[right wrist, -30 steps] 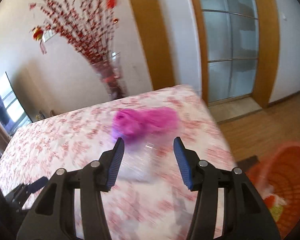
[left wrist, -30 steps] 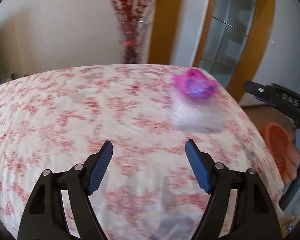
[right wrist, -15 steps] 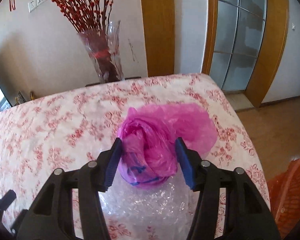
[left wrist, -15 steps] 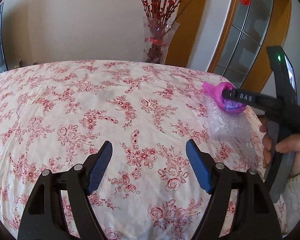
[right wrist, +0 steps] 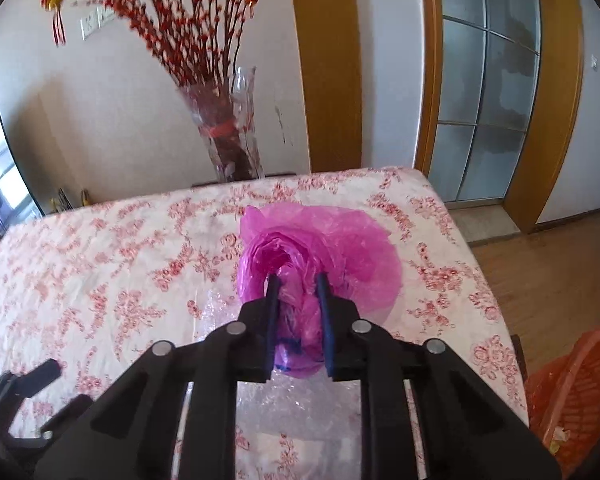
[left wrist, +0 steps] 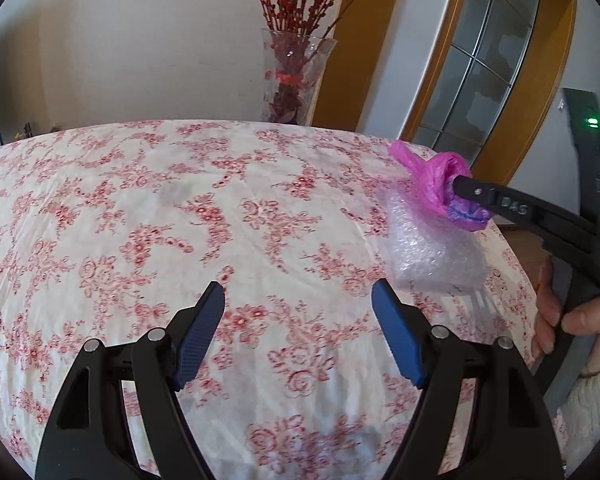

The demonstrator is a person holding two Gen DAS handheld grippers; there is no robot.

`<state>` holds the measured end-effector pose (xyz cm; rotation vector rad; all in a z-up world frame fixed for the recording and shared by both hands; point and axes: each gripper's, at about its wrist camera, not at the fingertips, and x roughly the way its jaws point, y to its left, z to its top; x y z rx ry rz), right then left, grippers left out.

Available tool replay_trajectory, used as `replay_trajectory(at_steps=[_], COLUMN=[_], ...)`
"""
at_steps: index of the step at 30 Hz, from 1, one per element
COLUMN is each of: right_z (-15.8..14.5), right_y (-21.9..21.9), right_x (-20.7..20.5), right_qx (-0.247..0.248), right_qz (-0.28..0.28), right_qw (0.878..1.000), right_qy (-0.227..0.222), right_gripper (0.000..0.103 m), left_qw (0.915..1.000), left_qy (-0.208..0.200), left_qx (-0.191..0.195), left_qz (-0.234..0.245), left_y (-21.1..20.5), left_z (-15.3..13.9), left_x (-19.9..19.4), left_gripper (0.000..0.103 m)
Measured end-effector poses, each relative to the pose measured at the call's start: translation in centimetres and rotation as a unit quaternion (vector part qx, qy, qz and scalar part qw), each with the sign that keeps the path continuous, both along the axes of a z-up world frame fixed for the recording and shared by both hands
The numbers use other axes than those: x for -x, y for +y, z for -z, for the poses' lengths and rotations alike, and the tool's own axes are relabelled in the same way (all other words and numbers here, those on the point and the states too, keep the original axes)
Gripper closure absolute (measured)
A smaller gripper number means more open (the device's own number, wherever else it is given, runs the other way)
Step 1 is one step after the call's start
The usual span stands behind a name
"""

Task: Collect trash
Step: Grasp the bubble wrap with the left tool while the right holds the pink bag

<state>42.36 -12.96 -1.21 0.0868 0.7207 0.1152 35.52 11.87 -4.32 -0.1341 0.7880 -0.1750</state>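
- One crumpled pink plastic bag (right wrist: 320, 264) lies near the table's far right corner, its lower folds showing a purple-blue patch.
- One wad of clear bubble wrap (left wrist: 432, 248) sits on the cloth just under and in front of the bag, touching it.
- One table carries both, covered by a cream tablecloth with red flowers (left wrist: 140, 220).
- One orange plastic basket (right wrist: 572, 392) stands on the wooden floor off the table's right edge, with a few scraps in its bottom.
- One tall glass vase of red berry branches (left wrist: 292, 76) stands behind the far edge of the table, against the wall.
- Two grippers are in the room, one in each of the person's hands.
- The right gripper (right wrist: 298, 296) reaches in from the right side, angled down onto the bag; its two blue-padded fingers are drawn close together and pinch a fold of the pink plastic between them.
- In the left wrist view that same gripper shows as a dark bar slanting from the lower right up into the bag, with a green light on its body.
- The person's right hand (left wrist: 568, 320) wraps the handle beside the table's right edge, a knitted cream cuff at the wrist.
- The left gripper (left wrist: 298, 300) hovers low over the near middle of the cloth, pointing toward the far edge; its blue fingers (left wrist: 202, 332) stand wide apart with nothing between them, well left of the bag and wrap.
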Motion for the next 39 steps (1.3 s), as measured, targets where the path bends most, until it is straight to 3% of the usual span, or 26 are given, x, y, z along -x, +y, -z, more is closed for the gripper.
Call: replay_trajectory(at_steps=[6,14,20,22,24,27,31,34,39], right_z=[-1.8,-2.2,-1.6,-1.4,-1.1,-0.9,-0.6,-0.7,-1.3], right_y=[-2.9,-10.1,-13.7,-14.5,-15.4,-16.6,-17.5,-18.0,-18.8], right_x=[1.9,6.0,8.4,9.1,9.8,10.8,11.7,12.6,13.9], right_qx=[-0.017,-0.032,-0.034,-0.034,-0.035,-0.040,-0.039,-0.038,-0.040], right_qz=[0.019,0.077,0.100,0.103,0.107,0.113,0.118,0.122,0.129], right_qw=[0.999,0.995,0.993,0.993,0.993,0.992,0.991,0.991,0.990], right_qy=[-0.028,-0.047,-0.045,-0.045,-0.045,-0.042,-0.039,-0.040,-0.050], right_gripper=[0.084,0.084,0.084,0.084,0.084,0.084,0.084,0.084,0.084], left_qw=[0.9997,0.9979,0.9964,0.9959,0.9964,0.9963,0.9950,0.9951,0.9952], left_qy=[0.000,0.005,0.047,0.066,0.059,0.054,0.056,0.049,0.032], left_qx=[0.008,-0.001,-0.020,-0.006,-0.006,-0.008,0.020,0.026,0.026], left_qz=[0.024,0.064,0.068,0.062,0.061,0.066,0.080,0.082,0.089], left_y=[-2.9,-9.0,-11.9,-12.1,-12.4,-12.9,-13.1,-13.4,-14.0], left_z=[-0.6,-0.6,1.5,2.6,2.6,2.6,2.3,1.9,0.3], left_x=[-1.3,-4.5,-7.0,-7.6,-7.3,-7.1,-6.9,-6.4,-5.2], left_gripper=[0.028,0.022,0.021,0.021,0.021,0.035,0.068,0.075,0.077])
